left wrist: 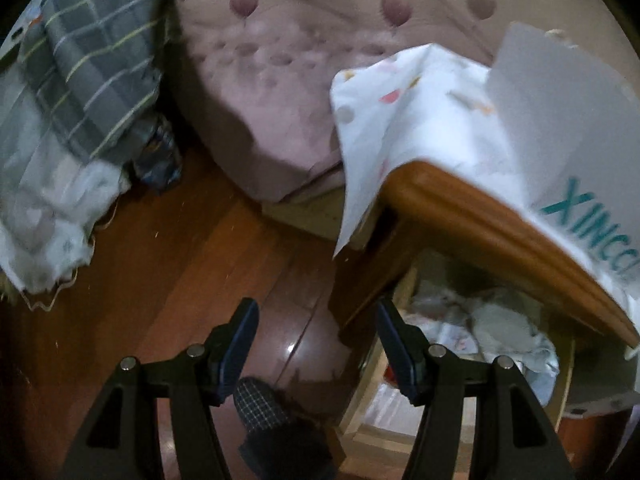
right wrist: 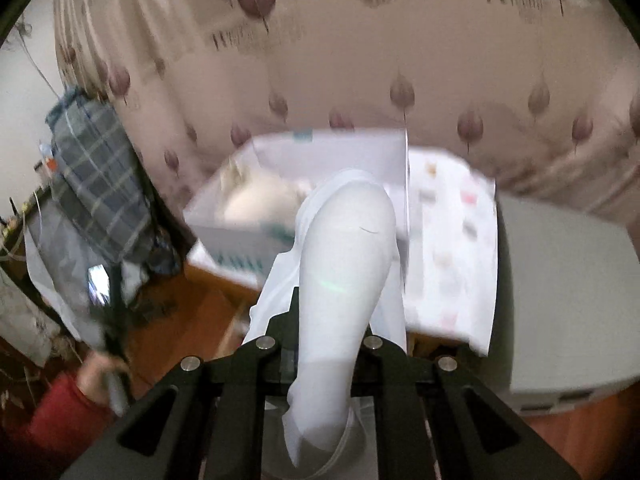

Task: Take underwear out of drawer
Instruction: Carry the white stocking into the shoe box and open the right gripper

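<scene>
Dim, motion-blurred fisheye views (dark vignetted corners)

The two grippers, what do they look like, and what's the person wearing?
Both are matte black plastic. The left gripper has angular linkage arms with round silver pivot pins and dark blue pads on its fingers. The right gripper shows the same black linkages and silver pins. The person's left arm wears a red sleeve.

I am working in a home bedroom: a bed (left wrist: 280,92) under a pink leaf-print cover fills the far side, a plaid quilt (left wrist: 100,60) is heaped to the left, and a wooden nightstand (left wrist: 460,216) stands on a polished wood floor (left wrist: 168,280), its open drawer (left wrist: 480,332) stuffed with crumpled clothes.
</scene>
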Available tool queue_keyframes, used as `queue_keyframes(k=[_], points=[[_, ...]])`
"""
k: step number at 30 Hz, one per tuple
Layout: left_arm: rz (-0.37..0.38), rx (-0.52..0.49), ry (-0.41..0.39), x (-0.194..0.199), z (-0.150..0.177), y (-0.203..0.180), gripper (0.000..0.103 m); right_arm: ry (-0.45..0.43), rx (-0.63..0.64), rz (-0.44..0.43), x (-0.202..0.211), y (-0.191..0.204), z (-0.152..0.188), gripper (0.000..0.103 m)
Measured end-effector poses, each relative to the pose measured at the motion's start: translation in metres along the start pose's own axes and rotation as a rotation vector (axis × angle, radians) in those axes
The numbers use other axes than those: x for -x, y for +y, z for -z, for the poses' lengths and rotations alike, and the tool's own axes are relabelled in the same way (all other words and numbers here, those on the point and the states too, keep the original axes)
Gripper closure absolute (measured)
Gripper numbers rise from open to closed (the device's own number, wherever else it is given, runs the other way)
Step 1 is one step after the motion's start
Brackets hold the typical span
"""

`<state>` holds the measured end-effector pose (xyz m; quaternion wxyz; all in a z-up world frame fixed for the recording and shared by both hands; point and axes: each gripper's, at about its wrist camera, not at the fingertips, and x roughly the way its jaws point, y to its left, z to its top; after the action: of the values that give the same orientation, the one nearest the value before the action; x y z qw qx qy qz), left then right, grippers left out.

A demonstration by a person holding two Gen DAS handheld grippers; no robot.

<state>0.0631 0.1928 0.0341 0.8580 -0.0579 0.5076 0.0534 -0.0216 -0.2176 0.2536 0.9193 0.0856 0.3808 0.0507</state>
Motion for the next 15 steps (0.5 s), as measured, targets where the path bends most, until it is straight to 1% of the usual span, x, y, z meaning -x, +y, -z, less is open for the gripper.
queue_keyframes(k=[2,4,6,7,9,10,11,12,13,14,15], points=[[-0.001,0.035,0.02,-0.013,0.006,0.002,0.041,-0.031,0.015,0.025,-0.008,0.005,-0.026,0.092],[0.001,0.063,0.036,-0.024,0.014,0.002,0.041,-0.037,0.019,0.041,-0.023,0.006,-0.05,0.092],[-0.005,0.05,0.046,-0.03,0.017,-0.003,0.041,-0.026,0.022,0.061,-0.049,0.008,-0.071,0.092],[-0.019,0.04,0.044,-0.032,0.018,-0.004,0.041,-0.025,0.019,0.074,-0.06,0.006,-0.076,0.092],[-0.057,0.026,0.006,-0.03,0.02,-0.006,0.041,0.018,0.012,0.097,-0.095,0.004,-0.091,0.092],[-0.088,0.016,-0.012,-0.027,0.02,-0.006,0.041,0.029,0.014,0.116,-0.108,0.003,-0.095,0.092],[-0.1,0.007,-0.028,-0.025,0.02,-0.006,0.041,0.052,0.012,0.133,-0.125,0.001,-0.098,0.091],[-0.108,0.0,-0.049,-0.023,0.02,-0.006,0.041,0.08,0.012,0.144,-0.142,0.0,-0.098,0.091],[-0.132,-0.004,-0.067,-0.022,0.019,-0.006,0.041,0.098,0.007,0.154,-0.153,-0.002,-0.096,0.091],[-0.145,-0.011,-0.08,-0.02,0.019,-0.006,0.041,0.135,-0.002,0.163,-0.171,-0.005,-0.095,0.09],[-0.143,-0.012,-0.085,-0.018,0.017,-0.006,0.041,0.164,-0.009,0.166,-0.184,-0.007,-0.091,0.09]])
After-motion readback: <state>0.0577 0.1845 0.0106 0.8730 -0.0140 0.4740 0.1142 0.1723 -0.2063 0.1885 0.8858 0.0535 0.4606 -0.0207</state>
